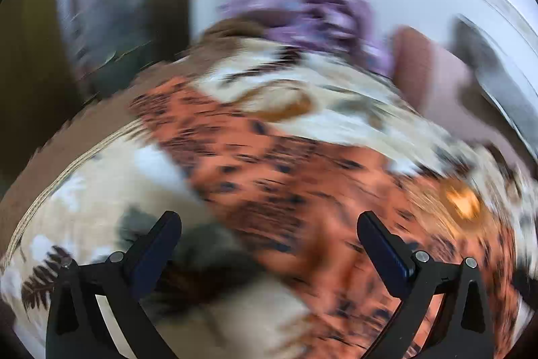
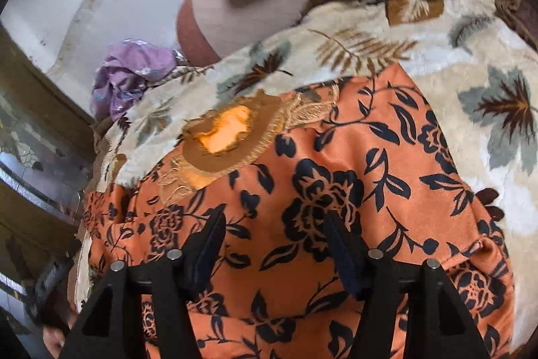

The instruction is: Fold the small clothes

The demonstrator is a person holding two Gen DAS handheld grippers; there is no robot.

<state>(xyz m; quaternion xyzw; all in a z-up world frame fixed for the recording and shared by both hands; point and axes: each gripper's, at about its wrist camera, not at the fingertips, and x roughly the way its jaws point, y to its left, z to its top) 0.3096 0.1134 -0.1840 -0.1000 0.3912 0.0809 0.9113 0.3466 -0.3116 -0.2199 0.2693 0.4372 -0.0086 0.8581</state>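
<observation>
Both tongs, left tongs [image 1: 269,238] and right tongs [image 2: 274,234], hang released above the orange floral garment [image 2: 336,177], spread unfolded on the leaf-print blanket [image 2: 470,63]; a purple garment [image 2: 131,73] waits beyond it.

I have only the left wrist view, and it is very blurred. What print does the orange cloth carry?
Observer: The orange garment has a black flower and leaf print.
Operator: Is the right gripper holding it?
Observer: No. The right gripper is open, and flat cloth shows between its fingers.
Operator: Where is the neck opening?
Observer: The gold-embroidered neck opening is at the garment's far left edge in the right wrist view, beside the leaf-patterned blanket.
</observation>
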